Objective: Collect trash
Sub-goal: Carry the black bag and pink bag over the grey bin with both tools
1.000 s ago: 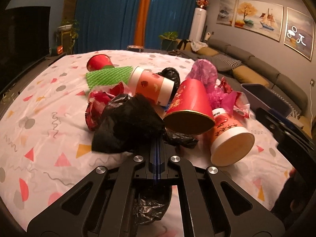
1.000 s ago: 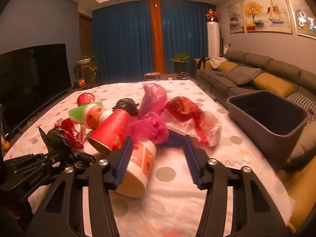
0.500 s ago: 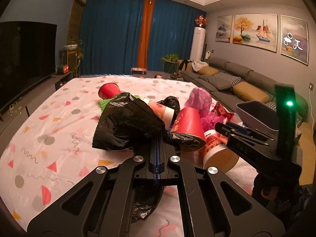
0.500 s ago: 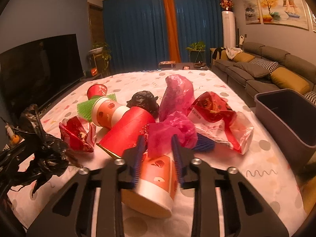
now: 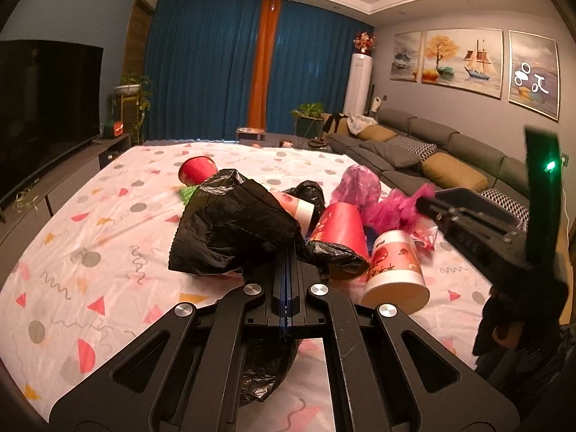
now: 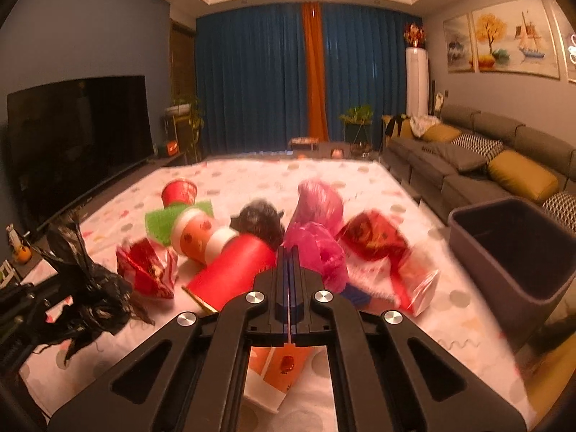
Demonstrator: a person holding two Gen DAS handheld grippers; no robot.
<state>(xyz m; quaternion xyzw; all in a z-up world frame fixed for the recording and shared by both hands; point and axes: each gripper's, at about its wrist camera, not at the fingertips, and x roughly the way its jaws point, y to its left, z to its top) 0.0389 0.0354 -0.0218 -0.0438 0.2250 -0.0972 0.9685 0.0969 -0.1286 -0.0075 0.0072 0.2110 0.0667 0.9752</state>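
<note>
My left gripper (image 5: 288, 257) is shut on a crumpled black plastic bag (image 5: 234, 232) and holds it above the patterned tablecloth (image 5: 90, 237). My right gripper (image 6: 289, 252) is shut on a pink plastic bag (image 6: 318, 246), lifted over the trash pile; it shows in the left wrist view (image 5: 421, 205) at the right. The pile holds a red paper cup (image 6: 234, 273), printed cups (image 6: 196, 234) (image 5: 394, 266), a red wrapper (image 6: 378, 241), another black bag (image 6: 259, 221) and a green net (image 6: 158, 223).
A grey bin (image 6: 511, 248) stands at the table's right edge. A second pink bag (image 6: 318, 198) and a small red cup (image 6: 179, 191) lie further back. A sofa (image 6: 504, 158) runs along the right wall, a TV (image 6: 79, 136) on the left.
My right gripper has closed on the pink bag and lifted it. My left gripper has raised the black bag higher above the table.
</note>
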